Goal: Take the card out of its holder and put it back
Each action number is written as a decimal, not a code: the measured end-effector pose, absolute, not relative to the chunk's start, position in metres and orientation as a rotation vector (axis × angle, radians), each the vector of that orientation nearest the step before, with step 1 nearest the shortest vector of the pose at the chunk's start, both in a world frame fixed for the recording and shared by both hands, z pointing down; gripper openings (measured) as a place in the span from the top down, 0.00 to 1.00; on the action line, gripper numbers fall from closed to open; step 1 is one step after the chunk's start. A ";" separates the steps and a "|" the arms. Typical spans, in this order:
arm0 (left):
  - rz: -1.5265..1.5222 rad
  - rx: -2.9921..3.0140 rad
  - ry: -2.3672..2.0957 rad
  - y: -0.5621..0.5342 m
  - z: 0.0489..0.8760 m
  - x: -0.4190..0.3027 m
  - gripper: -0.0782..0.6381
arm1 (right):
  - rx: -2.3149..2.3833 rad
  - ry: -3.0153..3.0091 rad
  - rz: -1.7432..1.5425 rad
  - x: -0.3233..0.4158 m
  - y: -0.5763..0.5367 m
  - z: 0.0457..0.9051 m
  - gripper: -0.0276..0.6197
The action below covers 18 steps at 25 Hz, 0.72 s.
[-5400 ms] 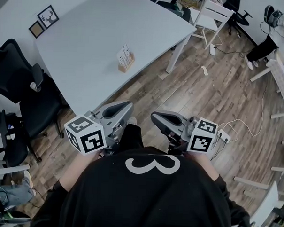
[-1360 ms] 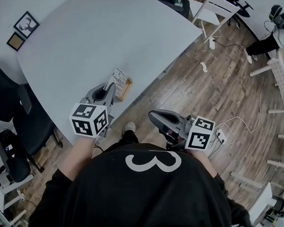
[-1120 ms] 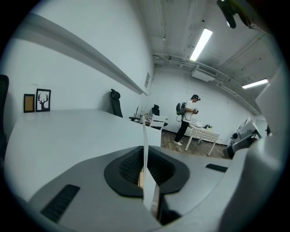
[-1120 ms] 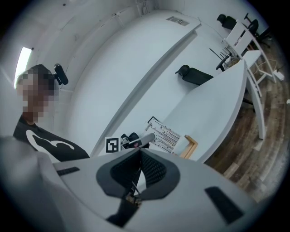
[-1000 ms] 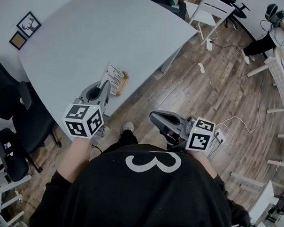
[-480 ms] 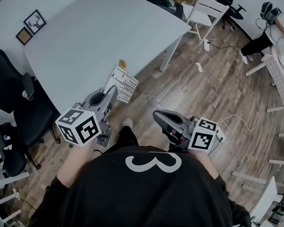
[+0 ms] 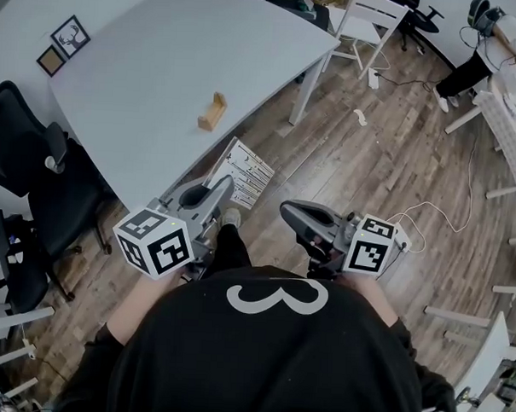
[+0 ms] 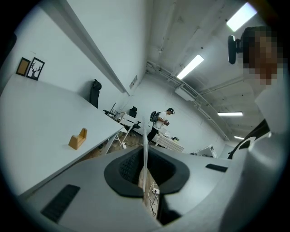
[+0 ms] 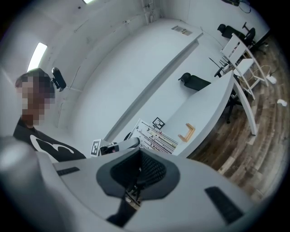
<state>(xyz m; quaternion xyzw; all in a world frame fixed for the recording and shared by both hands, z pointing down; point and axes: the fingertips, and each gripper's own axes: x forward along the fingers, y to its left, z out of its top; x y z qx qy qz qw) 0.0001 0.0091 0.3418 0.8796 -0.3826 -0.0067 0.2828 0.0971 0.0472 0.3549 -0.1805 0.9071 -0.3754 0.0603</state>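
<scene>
The left tongs (image 7: 225, 187) are closed narrow on the card (image 7: 249, 173), pinching it by its near edge. In the left gripper view the card (image 8: 145, 149) shows edge-on as a thin upright line between the two dark pads. The printed sheet sticks out ahead of the tips, over the wooden floor (image 7: 370, 180) and just off the edge of the grey table (image 7: 162, 60). The wooden holder (image 7: 213, 112) stands on the table with nothing in it, ahead of the left tongs and a little to their left, well apart from the card. The right tongs (image 7: 285, 214) hang just to the right of the left ones, also over the floor, with jaws together and nothing between them. From the right gripper view, the card (image 9: 156, 136) lies ahead and left of those jaws, with the holder (image 9: 186, 132) beyond it.
</scene>
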 end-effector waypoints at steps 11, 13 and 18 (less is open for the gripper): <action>-0.042 2.406 -1.018 0.045 0.328 0.013 0.85 | -0.532 2.744 -1.085 0.107 0.075 0.347 0.94; -0.042 2.415 -1.021 0.048 0.326 0.013 0.85 | -0.530 2.743 -1.080 0.107 0.076 0.345 0.94; -0.086 2.408 -1.022 0.051 0.318 0.012 0.86 | -0.518 2.744 -1.100 0.106 0.077 0.345 0.94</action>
